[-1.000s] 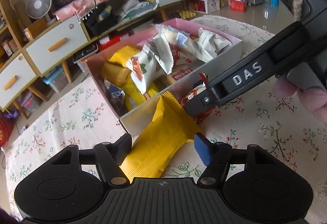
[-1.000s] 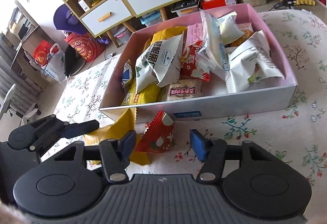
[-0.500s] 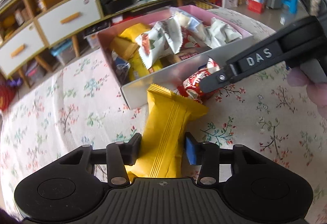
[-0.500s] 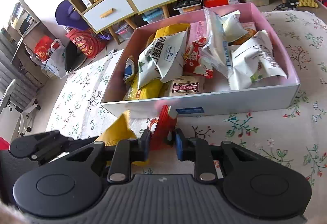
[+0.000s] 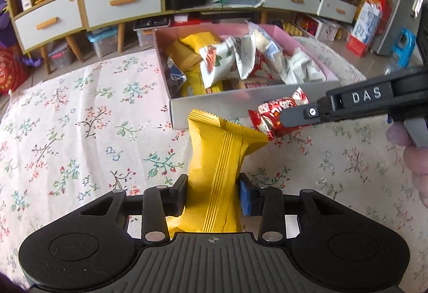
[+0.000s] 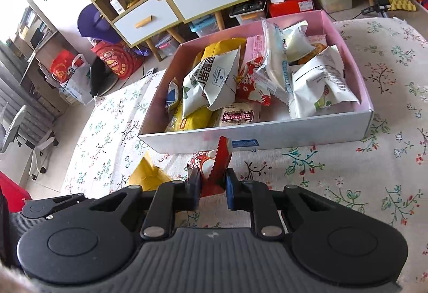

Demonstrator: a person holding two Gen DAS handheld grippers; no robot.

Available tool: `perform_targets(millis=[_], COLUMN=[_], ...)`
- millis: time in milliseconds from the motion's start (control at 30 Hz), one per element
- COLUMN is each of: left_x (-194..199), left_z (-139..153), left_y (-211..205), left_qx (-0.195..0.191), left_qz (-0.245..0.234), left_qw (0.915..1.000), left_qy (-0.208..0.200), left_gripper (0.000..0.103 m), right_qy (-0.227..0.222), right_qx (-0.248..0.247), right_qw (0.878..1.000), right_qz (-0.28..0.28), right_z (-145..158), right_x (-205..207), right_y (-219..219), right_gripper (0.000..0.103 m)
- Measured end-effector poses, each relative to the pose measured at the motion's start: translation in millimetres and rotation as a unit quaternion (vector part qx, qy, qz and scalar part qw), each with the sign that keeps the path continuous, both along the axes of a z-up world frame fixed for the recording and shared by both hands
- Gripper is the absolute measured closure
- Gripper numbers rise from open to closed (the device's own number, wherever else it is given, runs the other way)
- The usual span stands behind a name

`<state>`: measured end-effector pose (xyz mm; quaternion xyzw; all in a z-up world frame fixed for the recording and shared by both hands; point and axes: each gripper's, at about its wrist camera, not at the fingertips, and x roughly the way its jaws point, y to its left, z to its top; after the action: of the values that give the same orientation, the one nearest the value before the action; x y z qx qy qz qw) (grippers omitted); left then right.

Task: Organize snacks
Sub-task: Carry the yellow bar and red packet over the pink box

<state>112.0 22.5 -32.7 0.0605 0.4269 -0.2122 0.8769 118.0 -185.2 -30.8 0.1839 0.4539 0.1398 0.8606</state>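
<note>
The yellow snack packet [image 5: 219,156] stands up from the lower middle of the left wrist view, its crimped top end leaning toward the grey front wall of the snack box [image 5: 214,108]. The left hand-held gripper [image 5: 212,198] has its two fingers on either side of the packet's lower half, and the jaws are closing on it, pads already against the wrapper. Just to the right, the red snack packet [image 5: 278,114] hangs in front of the box wall, pinched by the right hand-held gripper [image 6: 212,187], whose jaws stand narrow and clamp the wrapper's lower end, as seen in the right wrist view. There the red packet rises at centre frame with its serrated edge up, near the box's front wall, and a corner of the yellow packet shows at lower left. The box, pink inside, fills the upper middle of both views and holds a loose heap of white, yellow and red packets. It sits on a worktop [image 5: 80,132] covered by a floral cloth.
</note>
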Motion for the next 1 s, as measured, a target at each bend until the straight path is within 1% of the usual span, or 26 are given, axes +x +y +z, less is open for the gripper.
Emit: perform_targets(millis=[233,467,700,867,1000], left_x=[-1.0,11.6,36.1,63.4,79.6], left_z=[19.2,33.3,38.4,42.8,44.2], left_y=[4.3,4.2,-2.5,-4.9,-9.7], left_qx=[-0.025,-0.038,-0.043,-0.056,-0.059], left_qz=[0.022,0.045,0.073,0.106,0.119], left_qw=[0.9994,0.9978,0.9955,0.9915,0.9893], left_qy=[-0.014,-0.030,-0.042,-0.051,-0.061], left_gripper=[0.068,0.068,0.068,0.068,0.068], right_qy=[-0.018,-0.034,-0.043,-0.043,-0.045], right_qx=[0.021,0.035,0.033,0.030,0.039], right_qw=[1.000,0.998,0.997,0.997,0.996], right_qz=[-0.014,-0.037,-0.055,-0.065,-0.074], right_z=[12.2,17.7,14.2,9.7,8.2], right_x=[-3.7,1.3,10.0,17.9,22.3], right_y=[-9.8,-19.7,-25.5,-27.7,-30.2], right_gripper=[0.086,0.086,0.086,0.086,0.086])
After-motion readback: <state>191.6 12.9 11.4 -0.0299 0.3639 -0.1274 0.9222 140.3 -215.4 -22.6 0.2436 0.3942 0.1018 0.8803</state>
